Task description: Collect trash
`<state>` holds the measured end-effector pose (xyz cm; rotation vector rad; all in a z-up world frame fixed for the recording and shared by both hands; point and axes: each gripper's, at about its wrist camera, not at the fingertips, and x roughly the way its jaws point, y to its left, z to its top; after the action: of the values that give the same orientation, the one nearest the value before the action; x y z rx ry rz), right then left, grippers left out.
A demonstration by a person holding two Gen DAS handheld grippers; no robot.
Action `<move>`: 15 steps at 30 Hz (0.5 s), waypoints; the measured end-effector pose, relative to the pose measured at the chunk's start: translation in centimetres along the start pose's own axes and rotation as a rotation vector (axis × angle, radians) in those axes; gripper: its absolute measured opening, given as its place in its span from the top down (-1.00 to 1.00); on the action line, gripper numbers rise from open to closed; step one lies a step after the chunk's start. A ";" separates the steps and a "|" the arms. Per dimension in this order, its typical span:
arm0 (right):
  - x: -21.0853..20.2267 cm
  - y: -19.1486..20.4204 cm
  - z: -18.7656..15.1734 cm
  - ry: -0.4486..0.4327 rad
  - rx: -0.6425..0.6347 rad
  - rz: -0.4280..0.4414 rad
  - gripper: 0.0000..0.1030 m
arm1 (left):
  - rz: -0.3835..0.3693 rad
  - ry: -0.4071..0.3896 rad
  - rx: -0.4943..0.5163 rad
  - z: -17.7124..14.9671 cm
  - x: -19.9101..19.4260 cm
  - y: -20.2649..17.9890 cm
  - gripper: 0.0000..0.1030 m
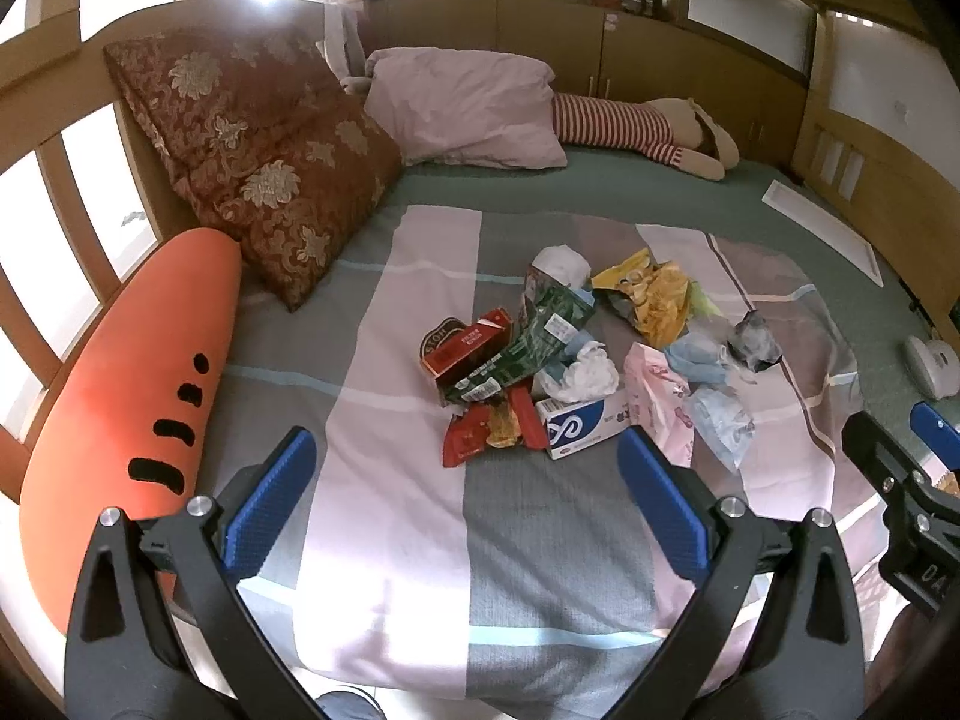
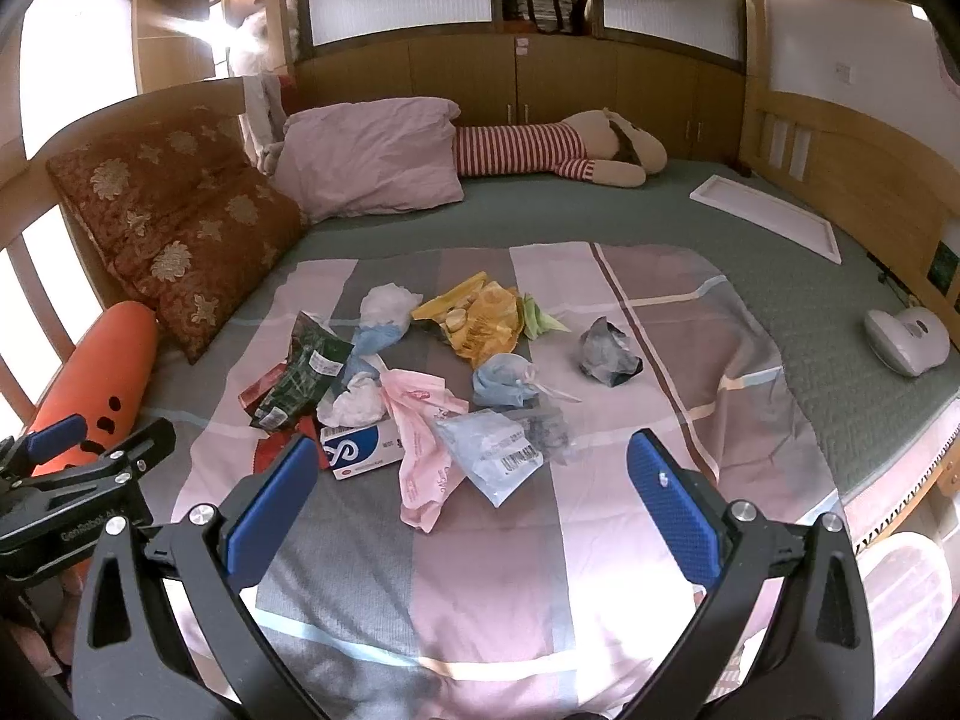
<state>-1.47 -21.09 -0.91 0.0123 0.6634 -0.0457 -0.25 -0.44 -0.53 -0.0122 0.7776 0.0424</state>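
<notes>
Pink plastic bag (image 2: 423, 456) light, floppy, crinkly; pinch bunched middle; blue-white carton (image 2: 360, 450) stiffer; left gripper (image 1: 468, 474), right gripper (image 2: 474, 474) fingers spread, empty.

A bare stretch of striped blanket (image 2: 480, 588) is left between both wide-spread tongs and the trash pile (image 1: 576, 360), so the pile is reachable straight ahead. The left flank is blocked by the carrot plush (image 1: 126, 420) and brocade cushion (image 1: 258, 162). Open green mattress (image 2: 828, 360) is offered on the right, interrupted only by a white handheld device (image 2: 909, 339)
</notes>
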 end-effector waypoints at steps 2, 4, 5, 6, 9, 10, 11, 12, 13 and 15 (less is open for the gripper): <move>0.0 -0.1 0.0 0.001 0.001 0.003 -0.95 | 0.002 -0.003 -0.001 0.0 -0.1 0.0 -0.94; 0.0 -0.1 0.0 0.000 0.002 0.002 -0.95 | -0.003 -0.002 -0.002 0.0 -0.1 0.0 -0.94; 0.0 -0.1 0.0 -0.001 0.002 0.002 -0.95 | -0.002 0.000 -0.001 0.1 0.0 0.0 -0.94; 0.0 -0.1 0.1 0.001 0.004 0.003 -0.95 | 0.000 0.000 0.000 0.1 0.0 0.0 -0.94; 0.0 0.1 0.0 -0.001 0.000 -0.001 -0.95 | 0.000 -0.001 0.001 0.1 0.0 -0.1 -0.94; -0.1 0.0 0.0 -0.001 -0.001 0.000 -0.95 | 0.001 -0.001 0.003 0.1 0.0 -0.1 -0.94; 0.0 0.0 0.0 -0.001 -0.001 -0.001 -0.95 | 0.002 0.002 0.003 0.1 0.0 0.0 -0.94; 0.0 0.0 0.0 -0.001 0.000 0.000 -0.95 | 0.001 0.001 -0.001 0.1 0.0 0.0 -0.94; 0.0 -0.1 0.0 -0.001 0.000 0.000 -0.95 | 0.001 0.000 -0.002 0.1 0.0 0.0 -0.94; 0.0 -0.1 0.0 0.000 0.000 0.002 -0.95 | 0.000 -0.001 0.000 0.1 0.0 0.0 -0.94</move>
<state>-1.50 -21.19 -0.86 0.0130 0.6631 -0.0436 -0.21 -0.42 -0.45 -0.0124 0.7769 0.0429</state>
